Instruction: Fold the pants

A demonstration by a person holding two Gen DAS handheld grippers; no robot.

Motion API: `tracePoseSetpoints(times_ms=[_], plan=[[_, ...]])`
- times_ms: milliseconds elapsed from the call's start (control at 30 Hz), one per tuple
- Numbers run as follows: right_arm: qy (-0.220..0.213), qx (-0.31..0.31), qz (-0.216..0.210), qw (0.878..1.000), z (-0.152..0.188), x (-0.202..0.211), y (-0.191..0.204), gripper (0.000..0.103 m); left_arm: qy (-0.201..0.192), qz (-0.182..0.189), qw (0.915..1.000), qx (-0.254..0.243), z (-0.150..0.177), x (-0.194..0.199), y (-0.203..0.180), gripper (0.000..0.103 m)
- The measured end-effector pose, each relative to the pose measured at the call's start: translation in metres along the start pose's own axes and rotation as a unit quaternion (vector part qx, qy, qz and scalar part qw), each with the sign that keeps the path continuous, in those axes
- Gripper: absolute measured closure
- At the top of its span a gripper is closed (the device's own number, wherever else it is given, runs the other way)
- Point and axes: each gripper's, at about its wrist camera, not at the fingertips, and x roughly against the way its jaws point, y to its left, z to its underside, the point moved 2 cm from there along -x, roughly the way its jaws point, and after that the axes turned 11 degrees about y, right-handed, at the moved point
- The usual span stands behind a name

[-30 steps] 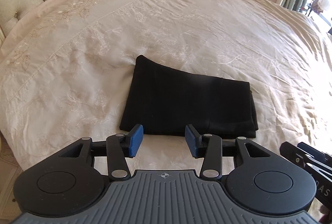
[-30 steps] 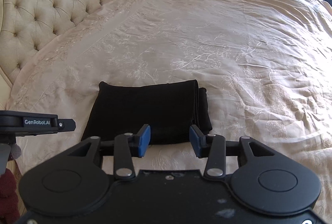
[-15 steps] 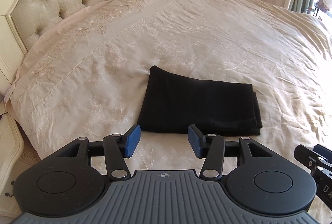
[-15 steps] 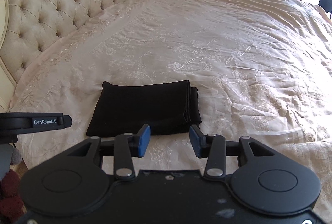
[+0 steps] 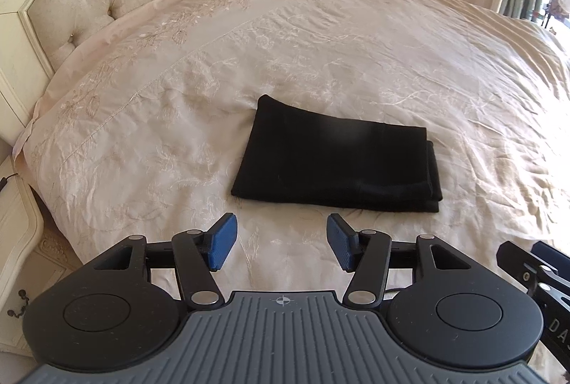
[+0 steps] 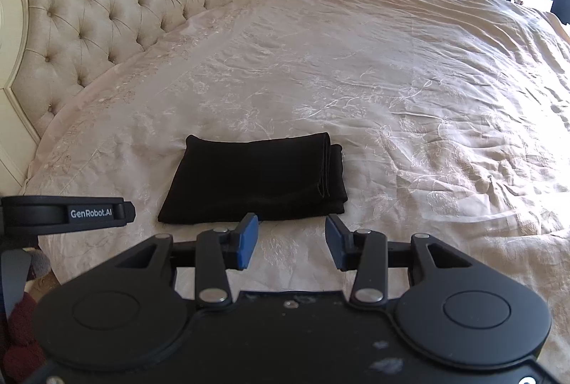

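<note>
**Fold looking finished**

The black pants (image 5: 335, 163) are lying as a compact folded rectangle on the cream bedspread (image 5: 356, 45) (layered edges stacked at one end). The left gripper (image 5: 281, 241) is opening its jaws over bare cover; the right gripper (image 6: 290, 239) is holding its fingers apart, empty. Little seems left.

Black pants (image 5: 335, 163), cream floral-embroidered bedspread (image 5: 356, 63), blue pads (image 5: 222, 241) on black tool (image 5: 281, 243)
</note>
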Motion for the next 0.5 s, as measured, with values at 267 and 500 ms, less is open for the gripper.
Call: tracePoseSetpoints(times_ms=[267,500], plan=[[0.000,0.002,-0.007,1.000,0.0046,0.0039,-0.0026,0.058,0.005,0.000,1.0000,-0.003,0.0044,0.0017,-0.0038,0.049],[-0.002,0.001,-0.017,1.000,0.0043,0.0051,-0.0064,0.058,0.008,0.000,1.0000,-0.004,0.0075,0.0028,-0.0079,0.049]])
